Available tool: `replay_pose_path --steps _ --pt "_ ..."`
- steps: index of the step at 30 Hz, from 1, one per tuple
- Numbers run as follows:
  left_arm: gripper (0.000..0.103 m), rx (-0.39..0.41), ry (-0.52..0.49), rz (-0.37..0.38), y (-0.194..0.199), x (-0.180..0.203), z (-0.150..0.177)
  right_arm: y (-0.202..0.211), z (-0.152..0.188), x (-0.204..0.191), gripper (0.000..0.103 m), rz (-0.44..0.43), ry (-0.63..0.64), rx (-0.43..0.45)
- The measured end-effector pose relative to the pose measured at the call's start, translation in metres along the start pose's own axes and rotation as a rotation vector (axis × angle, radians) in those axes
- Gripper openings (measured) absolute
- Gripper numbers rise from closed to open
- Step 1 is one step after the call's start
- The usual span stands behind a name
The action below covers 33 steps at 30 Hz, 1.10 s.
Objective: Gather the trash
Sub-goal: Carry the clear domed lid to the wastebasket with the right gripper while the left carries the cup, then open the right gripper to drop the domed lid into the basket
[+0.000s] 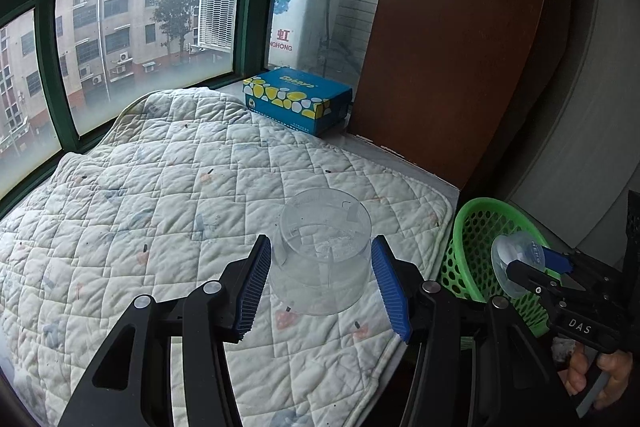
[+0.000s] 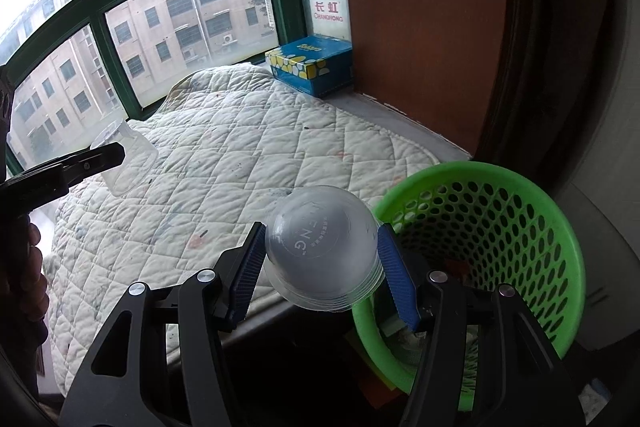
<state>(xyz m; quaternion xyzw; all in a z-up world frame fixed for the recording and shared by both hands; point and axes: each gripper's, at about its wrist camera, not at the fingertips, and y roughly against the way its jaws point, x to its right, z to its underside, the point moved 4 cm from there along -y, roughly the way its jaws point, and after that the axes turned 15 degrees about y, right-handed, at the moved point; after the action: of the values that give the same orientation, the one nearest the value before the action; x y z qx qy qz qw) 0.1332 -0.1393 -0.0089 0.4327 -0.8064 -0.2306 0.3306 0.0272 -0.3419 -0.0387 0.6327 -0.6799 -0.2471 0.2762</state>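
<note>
My left gripper is shut on a clear plastic container, upside down, held just above the quilted mat. It also shows at the left of the right wrist view. My right gripper is shut on a clear plastic cup with its printed bottom facing the camera, held at the mat's edge beside the rim of the green perforated waste basket. In the left wrist view that cup hangs in front of the basket.
A blue and yellow tissue box sits on the sill by the green-framed window. A brown wooden cabinet panel stands to the right. Some scraps lie at the basket's bottom.
</note>
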Motion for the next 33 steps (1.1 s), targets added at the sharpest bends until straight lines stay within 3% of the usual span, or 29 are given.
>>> replay_pose_path --steps 26,28,30,33 --pt "0.050 -0.041 -0.116 0.115 -0.021 0.093 0.007 0.023 0.035 0.091 0.058 0.163 -0.152 -0.033" --pt "0.050 -0.042 -0.127 0.124 -0.021 0.100 0.007 0.024 0.038 0.097 0.060 0.173 -0.166 -0.034" --pt "0.050 -0.044 -0.137 0.133 -0.024 0.106 0.008 0.027 0.041 0.103 0.070 0.182 -0.181 -0.028" --pt "0.050 -0.051 -0.153 0.142 -0.028 0.116 0.008 0.031 0.045 0.109 0.071 0.190 -0.193 -0.027"
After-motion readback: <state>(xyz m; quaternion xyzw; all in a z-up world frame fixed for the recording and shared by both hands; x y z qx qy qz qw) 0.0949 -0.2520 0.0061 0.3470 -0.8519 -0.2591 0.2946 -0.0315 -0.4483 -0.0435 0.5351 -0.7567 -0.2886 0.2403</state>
